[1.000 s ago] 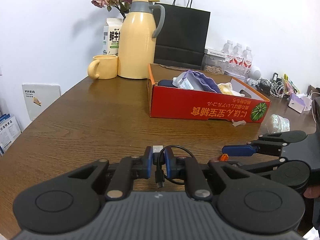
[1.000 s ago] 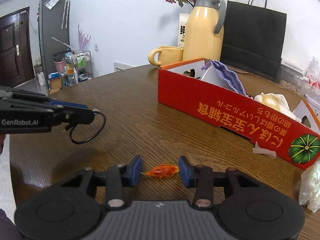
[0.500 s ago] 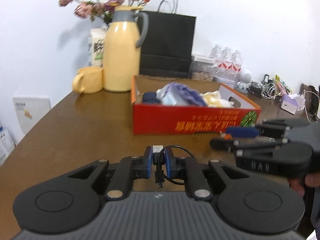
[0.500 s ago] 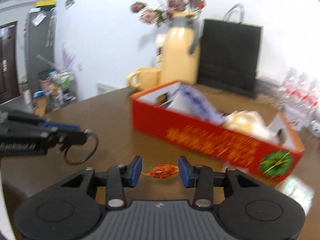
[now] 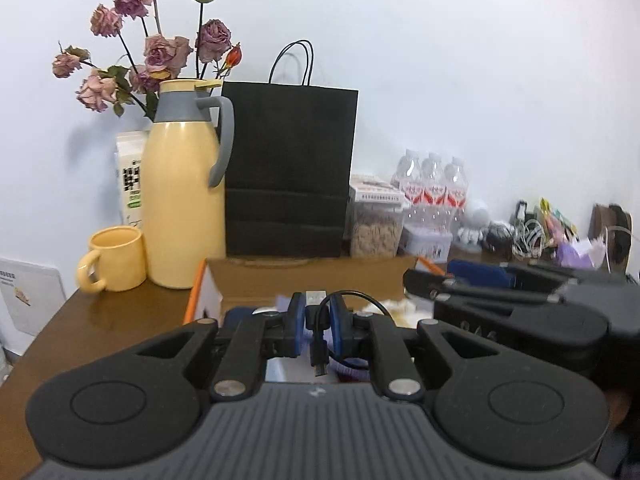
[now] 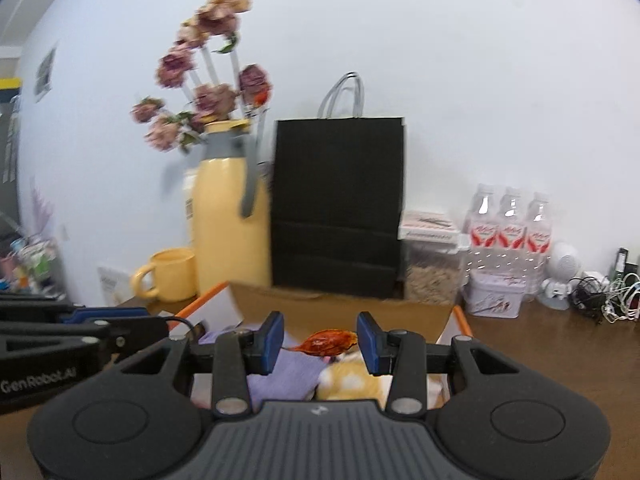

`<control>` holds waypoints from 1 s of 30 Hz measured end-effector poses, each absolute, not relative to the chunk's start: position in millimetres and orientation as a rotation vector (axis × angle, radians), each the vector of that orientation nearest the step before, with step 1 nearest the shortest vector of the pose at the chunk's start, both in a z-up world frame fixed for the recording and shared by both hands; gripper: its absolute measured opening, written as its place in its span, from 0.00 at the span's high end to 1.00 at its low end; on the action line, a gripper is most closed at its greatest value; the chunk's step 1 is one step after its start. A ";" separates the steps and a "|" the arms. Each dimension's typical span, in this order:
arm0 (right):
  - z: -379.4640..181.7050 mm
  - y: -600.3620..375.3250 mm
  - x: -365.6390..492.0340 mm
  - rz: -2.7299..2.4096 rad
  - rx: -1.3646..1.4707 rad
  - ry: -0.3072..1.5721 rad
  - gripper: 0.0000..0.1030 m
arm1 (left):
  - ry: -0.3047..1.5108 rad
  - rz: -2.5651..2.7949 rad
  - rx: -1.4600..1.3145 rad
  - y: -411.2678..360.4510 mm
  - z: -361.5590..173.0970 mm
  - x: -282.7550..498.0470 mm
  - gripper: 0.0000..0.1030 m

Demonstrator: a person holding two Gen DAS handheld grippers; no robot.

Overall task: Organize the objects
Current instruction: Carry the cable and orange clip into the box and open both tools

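My left gripper (image 5: 316, 316) is shut on a looped black USB cable (image 5: 318, 346), whose plug dangles below the pads. It hovers over the near end of the open cardboard box with an orange rim (image 5: 196, 292). The right gripper (image 6: 320, 342) is shut on an orange-red wrapped candy (image 6: 326, 342), held by its twisted ends above the same box (image 6: 340, 308). Under the candy lie a purple cloth (image 6: 288, 372) and a yellow soft item (image 6: 348, 380). Each gripper shows in the other's view: the right gripper (image 5: 460, 292) at the right, the left gripper (image 6: 120, 328) at the left.
Behind the box stand a yellow thermos jug (image 5: 184, 204), a yellow mug (image 5: 116, 258), dried roses (image 5: 160, 52) and a black paper bag (image 5: 288, 172). A food jar (image 5: 376, 220), water bottles (image 5: 434, 188) and tangled cables (image 5: 524, 236) crowd the table's back right.
Both grippers rose and moved forward from the bare table to above the box. The candy left the tabletop in the right gripper. The cable stayed gripped in the left.
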State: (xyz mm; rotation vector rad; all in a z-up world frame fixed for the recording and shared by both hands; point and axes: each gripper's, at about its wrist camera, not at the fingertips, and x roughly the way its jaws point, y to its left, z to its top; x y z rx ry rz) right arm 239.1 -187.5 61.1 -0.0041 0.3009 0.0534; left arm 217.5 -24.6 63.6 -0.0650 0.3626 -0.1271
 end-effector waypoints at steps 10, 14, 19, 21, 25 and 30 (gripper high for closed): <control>27.0 -200.4 288.7 0.023 0.041 0.348 0.62 | 0.386 -0.068 -0.117 -20.7 51.4 297.4 0.86; 20.4 -199.7 291.5 0.023 0.032 0.366 0.62 | 0.416 -0.075 -0.108 -20.1 40.7 303.4 0.86; 18.5 -195.3 287.7 0.006 0.006 0.372 0.60 | 0.418 -0.049 -0.112 -17.5 39.3 302.0 0.65; 18.5 -195.3 286.5 0.001 0.006 0.374 0.38 | 0.396 -0.024 -0.113 -17.1 40.5 298.5 0.08; 20.5 -198.3 281.2 -0.025 0.016 0.350 0.00 | 0.337 0.038 -0.110 -17.5 45.9 291.9 0.00; 22.7 -203.4 281.6 -0.027 0.039 0.361 0.00 | 0.335 0.035 -0.113 -16.6 49.4 290.8 0.00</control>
